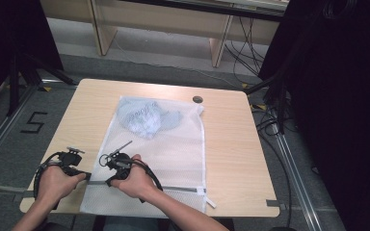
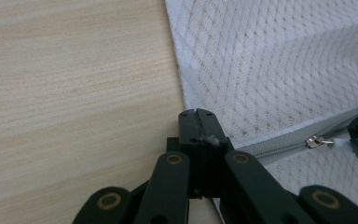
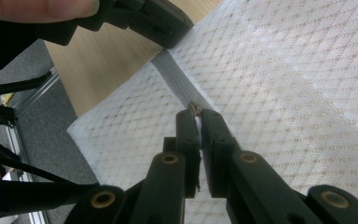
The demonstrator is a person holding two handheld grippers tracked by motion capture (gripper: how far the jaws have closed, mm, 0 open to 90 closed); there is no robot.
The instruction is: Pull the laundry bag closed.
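Mesh laundry bag (image 1: 173, 144) flat at frame centre on counter (image 1: 231, 144). Left hand-held gripper (image 2: 196, 114) clamped on bag's left edge at zipper end; right hand-held gripper (image 3: 196, 114) pinching zipper pull (image 3: 195, 108).

I work at a light wooden table (image 1: 231, 144) standing on grey floor (image 1: 173, 67), where a black "5" (image 1: 33, 122) is marked to the left. Beyond the far edge stand pale wooden furniture legs (image 1: 101, 29), with black cables (image 1: 243, 53) trailing beneath. Black curtains (image 1: 337, 96) hang at the right, and a dark tripod (image 1: 24, 72) stands at the left.
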